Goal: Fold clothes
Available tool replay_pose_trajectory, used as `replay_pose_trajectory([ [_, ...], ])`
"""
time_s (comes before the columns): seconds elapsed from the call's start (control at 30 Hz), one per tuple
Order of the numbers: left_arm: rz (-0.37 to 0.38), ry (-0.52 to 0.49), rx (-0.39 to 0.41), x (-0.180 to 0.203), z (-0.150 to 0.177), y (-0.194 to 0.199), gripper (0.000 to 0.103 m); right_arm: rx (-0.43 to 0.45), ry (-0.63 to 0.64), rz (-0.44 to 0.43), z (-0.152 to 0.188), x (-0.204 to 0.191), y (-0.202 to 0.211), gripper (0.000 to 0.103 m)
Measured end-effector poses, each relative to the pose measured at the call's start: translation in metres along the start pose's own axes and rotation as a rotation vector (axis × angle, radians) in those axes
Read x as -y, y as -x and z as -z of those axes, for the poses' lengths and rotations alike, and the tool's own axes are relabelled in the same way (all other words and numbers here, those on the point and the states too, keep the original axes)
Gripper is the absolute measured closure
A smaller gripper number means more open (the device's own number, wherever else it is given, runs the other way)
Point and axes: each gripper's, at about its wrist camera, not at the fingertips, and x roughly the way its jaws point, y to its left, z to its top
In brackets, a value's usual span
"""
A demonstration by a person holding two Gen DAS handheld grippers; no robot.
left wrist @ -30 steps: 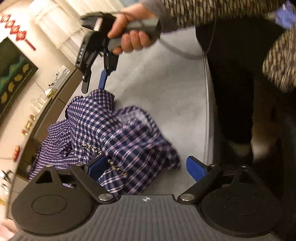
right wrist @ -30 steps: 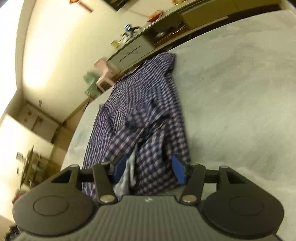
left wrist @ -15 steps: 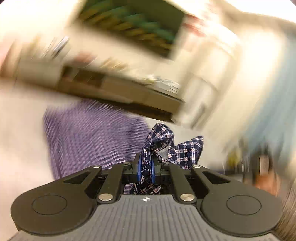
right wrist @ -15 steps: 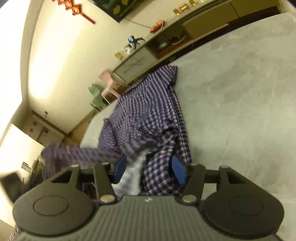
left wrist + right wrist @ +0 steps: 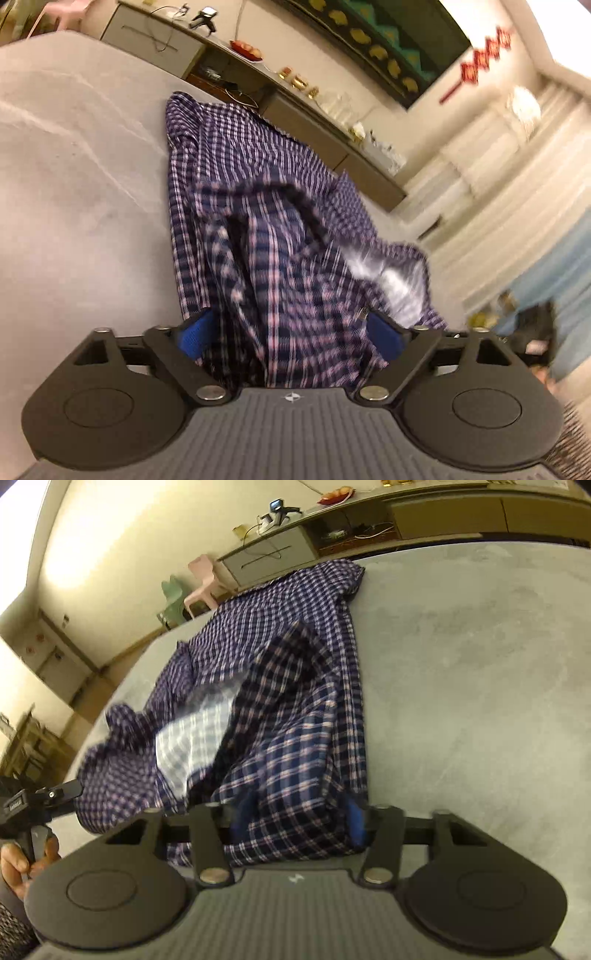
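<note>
A navy-and-white plaid shirt [image 5: 266, 236] lies crumpled down the middle of a grey bed [image 5: 74, 177], its far end reaching toward the bed's upper edge. In the left wrist view, the left gripper [image 5: 291, 336] stands with its blue pads [image 5: 195, 334] wide apart, a rumpled fold of the shirt bunched between them; the pads do not press on it. The near cloth is motion-blurred, and a pale inner face of the fabric shows at centre right.

In the right wrist view, the right gripper [image 5: 297, 821] also has its jaws spread, with the shirt's near edge lying between the blue pads [image 5: 356, 821]; whether the cloth is pinched cannot be told. At the lower left of that frame a hand [image 5: 22, 864] holds the other gripper's handle. A long low cabinet [image 5: 406, 513] lined with small objects runs along the wall across the top, and a pink stool [image 5: 203, 583] stands at upper left.
</note>
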Motion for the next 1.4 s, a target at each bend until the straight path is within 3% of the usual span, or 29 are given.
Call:
replay_pose_trajectory([
  [0.03,-0.016,-0.020,-0.031,0.000,0.001,-0.004,0.074,-0.012,0.015,0.001,0.004,-0.005,0.003,0.082],
  [0.13,-0.032,-0.035,-0.084,-0.006,-0.001,0.007,0.086,-0.049,0.059,0.003,0.017,-0.018,0.012,0.092],
  [0.3,-0.034,-0.064,-0.145,-0.019,-0.005,0.034,0.089,-0.138,0.136,-0.020,0.062,-0.051,0.029,0.093],
  [0.4,-0.006,-0.078,-0.156,-0.023,-0.007,0.036,0.089,-0.091,0.184,0.033,0.070,-0.066,0.043,0.081],
  [0.43,0.010,-0.080,-0.150,-0.022,-0.009,0.036,0.089,-0.062,0.205,0.057,0.070,-0.071,0.048,0.072],
  [0.47,0.029,-0.083,-0.142,-0.021,-0.011,0.035,0.089,-0.015,0.258,0.101,0.065,-0.079,0.052,0.049],
  [0.53,0.041,-0.109,-0.137,-0.018,-0.011,0.033,0.089,0.058,0.404,0.208,0.056,-0.096,0.052,0.030],
  [0.6,-0.009,-0.159,-0.180,-0.018,-0.008,0.026,0.089,0.029,0.661,0.338,0.055,-0.123,0.030,0.029],
  [0.7,-0.067,-0.215,-0.215,-0.021,-0.005,0.025,0.088,-0.076,0.904,0.421,0.050,-0.142,-0.011,0.034],
  [0.83,-0.111,-0.263,-0.175,-0.016,-0.012,0.041,0.087,0.176,0.528,0.359,-0.019,-0.124,0.001,0.039],
  [0.9,-0.116,-0.292,-0.157,-0.013,-0.020,0.052,0.069,0.256,0.288,0.376,-0.043,-0.092,0.011,0.039],
  [0.93,-0.112,-0.308,-0.143,-0.011,-0.024,0.058,0.060,0.260,0.241,0.385,-0.047,-0.081,0.014,0.039],
  [1.0,-0.110,-0.328,-0.105,-0.011,-0.036,0.068,0.024,0.234,0.218,0.375,-0.043,-0.067,0.019,0.040],
  [1.07,-0.115,-0.328,-0.048,-0.014,-0.050,0.074,0.015,0.198,0.284,0.306,-0.033,-0.072,0.027,0.041],
  [1.17,-0.110,-0.284,-0.004,-0.023,-0.071,0.072,0.015,0.121,0.491,0.152,-0.014,-0.102,0.039,0.042],
  [1.3,-0.105,-0.284,-0.071,-0.028,-0.081,0.026,0.018,-0.065,0.730,-0.046,0.005,-0.143,0.029,0.042],
  [1.33,-0.113,-0.297,-0.090,-0.028,-0.081,0.013,0.023,-0.109,0.764,-0.050,0.010,-0.150,0.019,0.043],
  [1.37,-0.125,-0.294,-0.076,-0.028,-0.083,0.005,0.048,-0.153,0.798,-0.053,0.014,-0.157,0.009,0.046],
  [1.4,-0.139,-0.286,-0.052,-0.027,-0.085,-0.002,0.066,-0.197,0.831,-0.056,0.018,-0.163,-0.002,0.051],
])
